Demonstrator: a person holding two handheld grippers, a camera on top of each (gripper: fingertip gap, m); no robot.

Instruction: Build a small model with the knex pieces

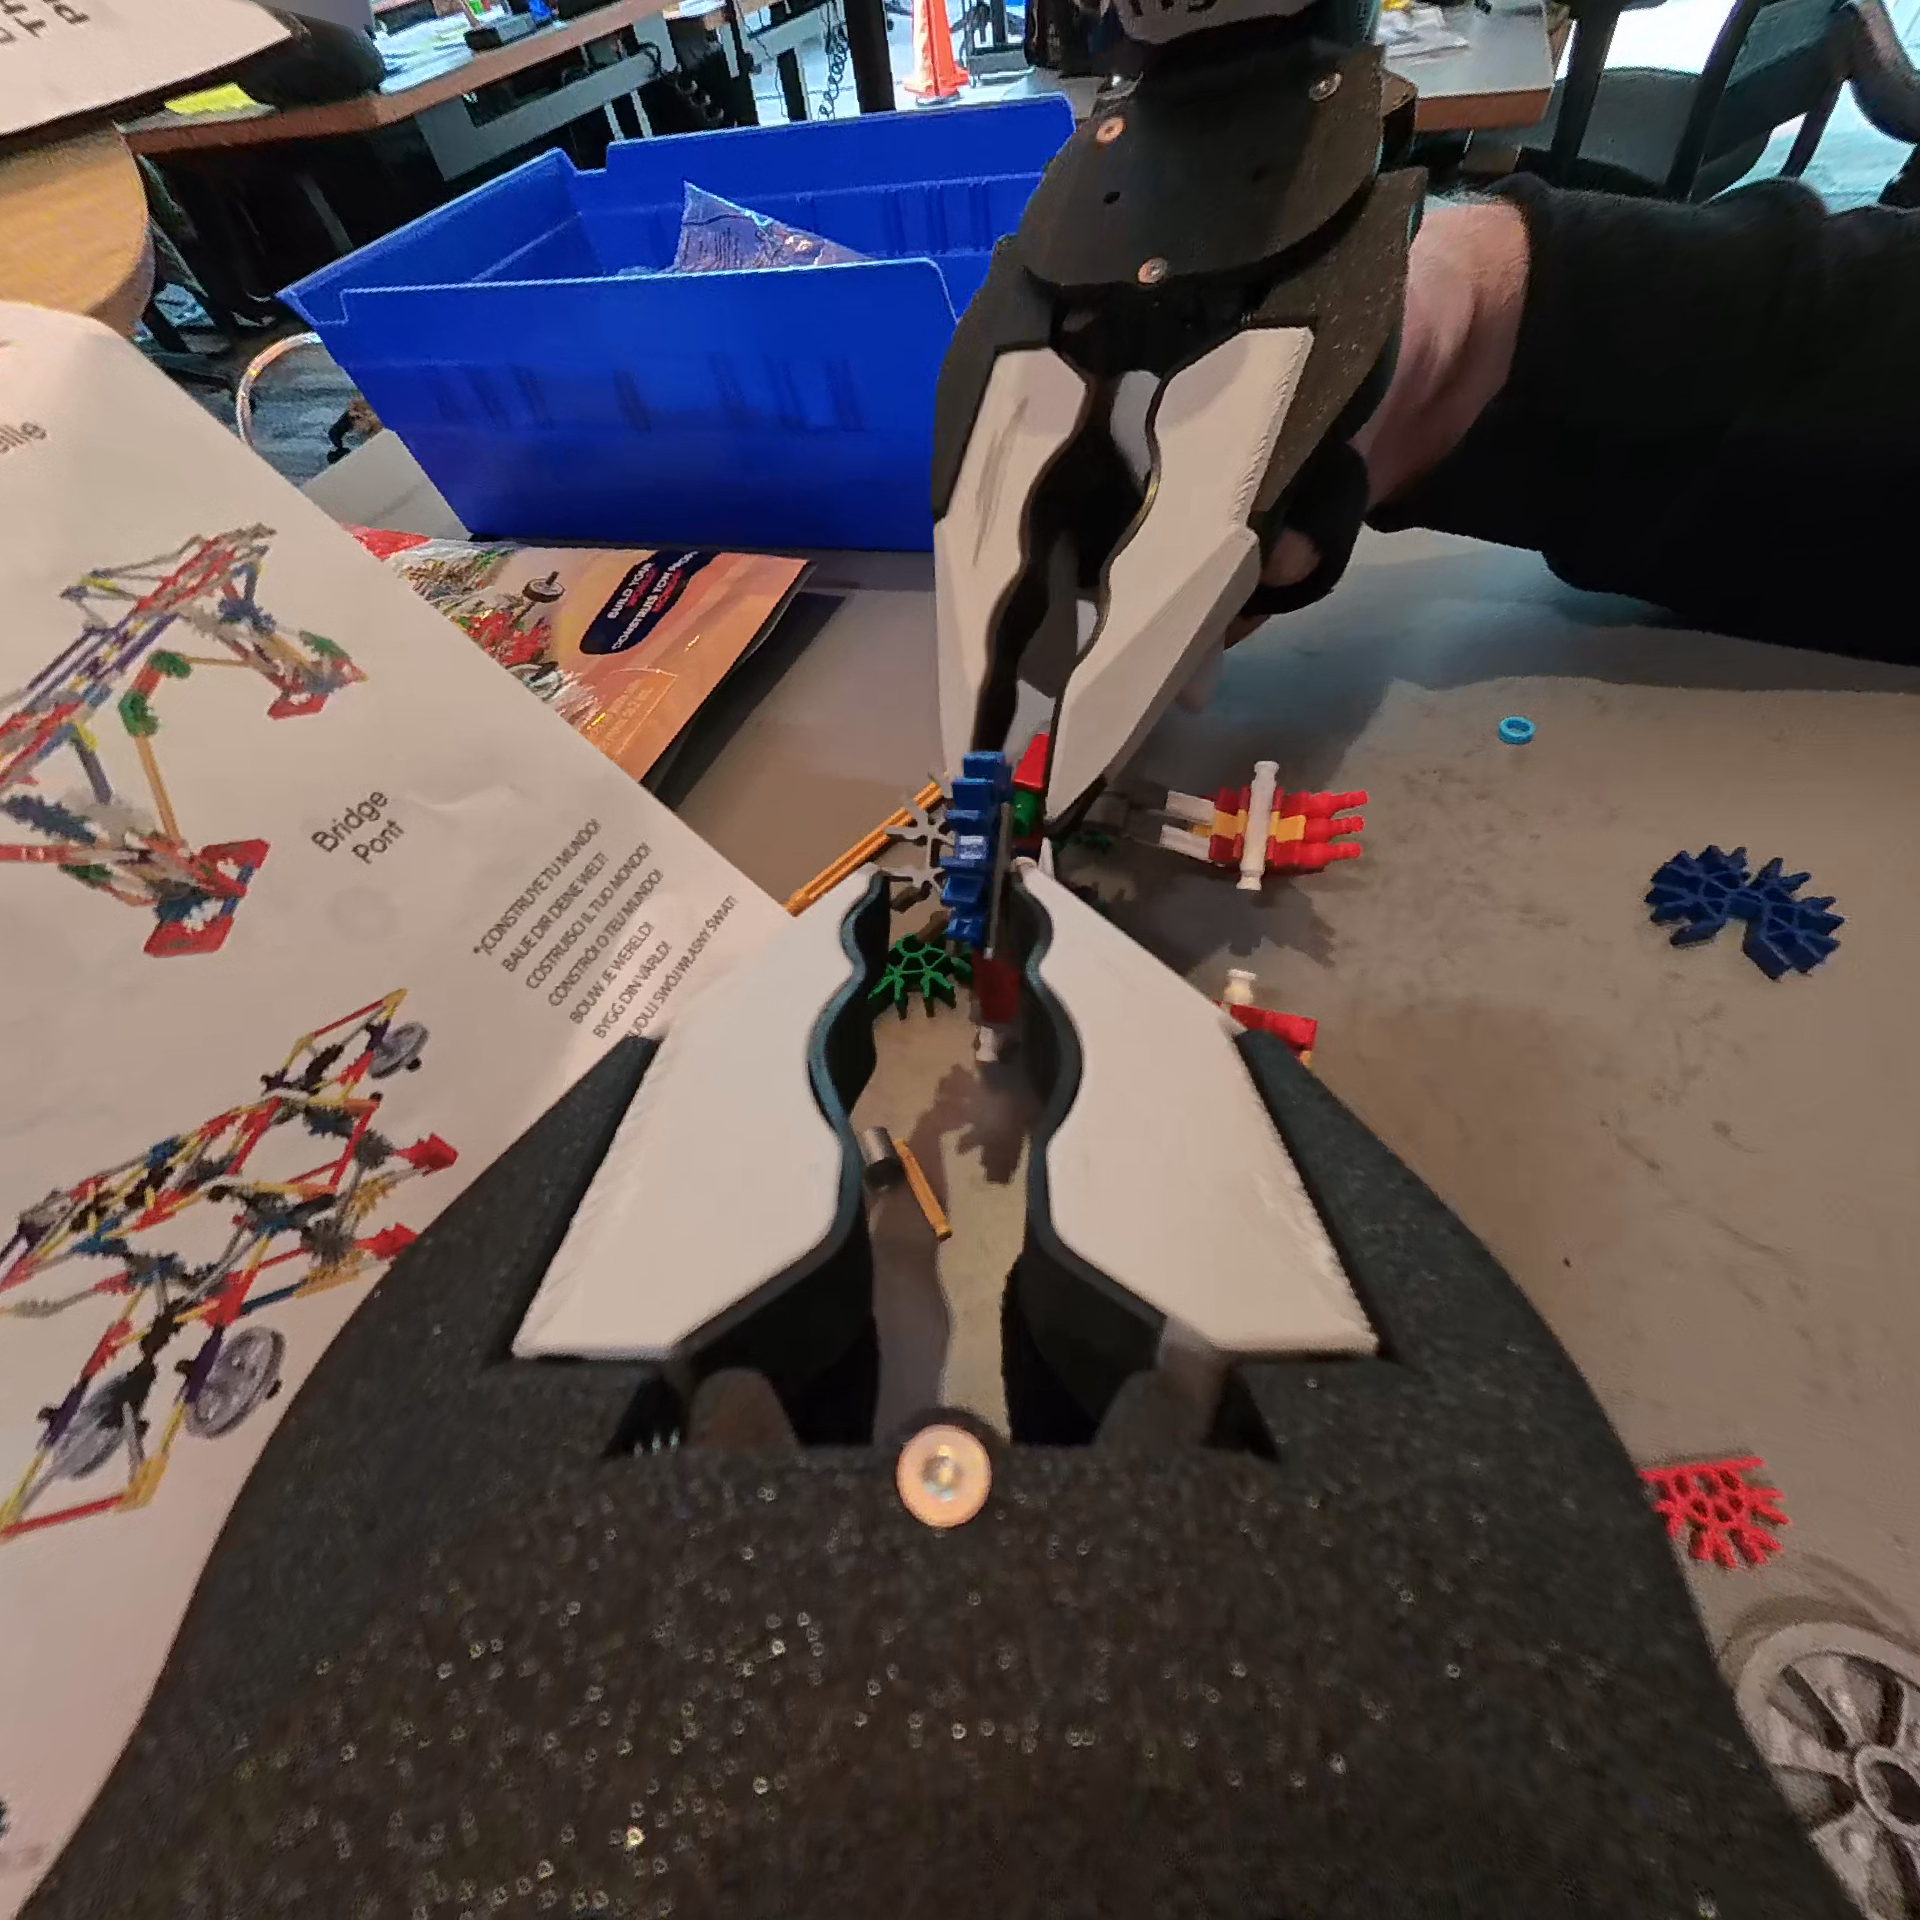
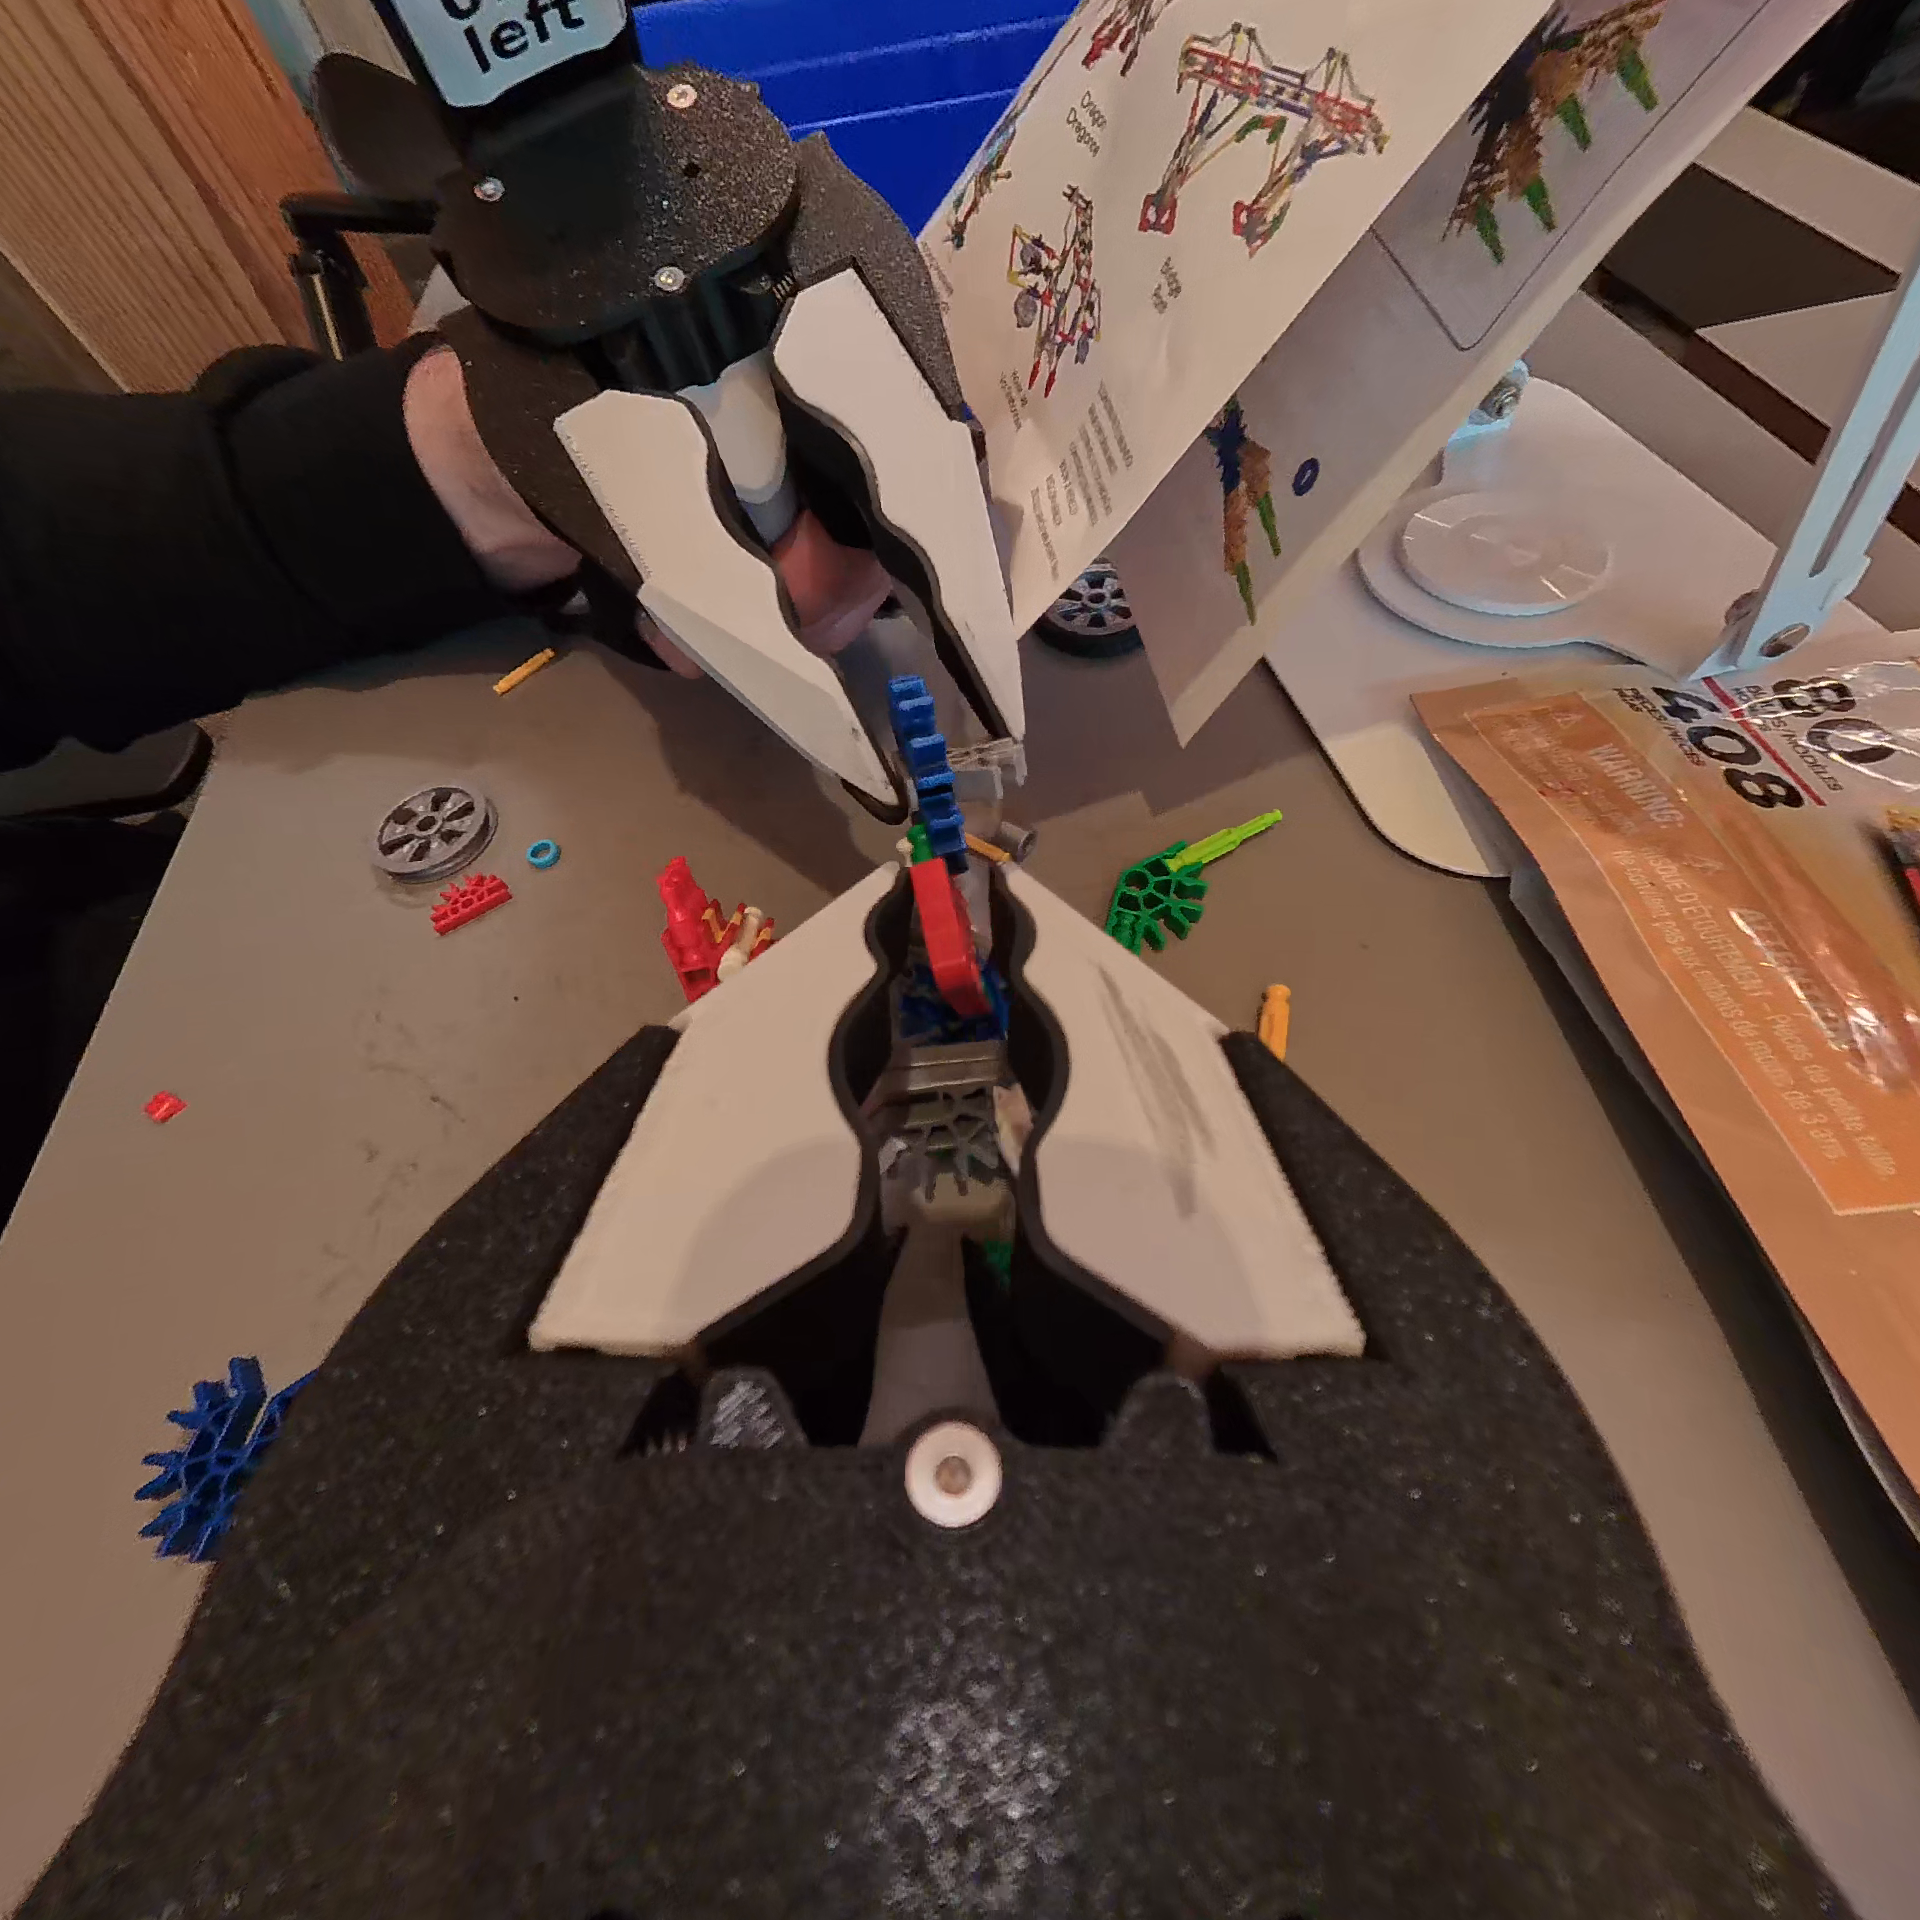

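Note:
My left gripper (image 1: 954,881) is shut on a blue toothed gear (image 1: 971,862), held edge-on between its white fingertips, with a grey star connector (image 1: 920,831) on the gear's far side. My right gripper (image 2: 948,878) is shut on a small assembly of a red connector (image 2: 951,935) with blue and grey connectors (image 2: 940,1132) behind it. The two grippers meet tip to tip above the grey table (image 2: 364,1039), and the gear (image 2: 925,769) touches the red connector's end. The right gripper also shows in the left wrist view (image 1: 1023,790), and the left gripper in the right wrist view (image 2: 945,774).
A blue bin (image 1: 644,416) stands behind, and an instruction sheet (image 1: 260,831) leans at the left. Loose pieces lie around: a blue connector (image 1: 1745,920), a red connector (image 1: 1714,1507), a red-and-white assembly (image 1: 1268,826), a green connector (image 2: 1153,894), a grey wheel (image 2: 431,831). A parts bag (image 2: 1714,935) lies at the right. From either gripper's tips it is about 20 cm to the grey wheel (image 2: 431,831). The left camera catches it too, in the left wrist view (image 1: 1864,1739).

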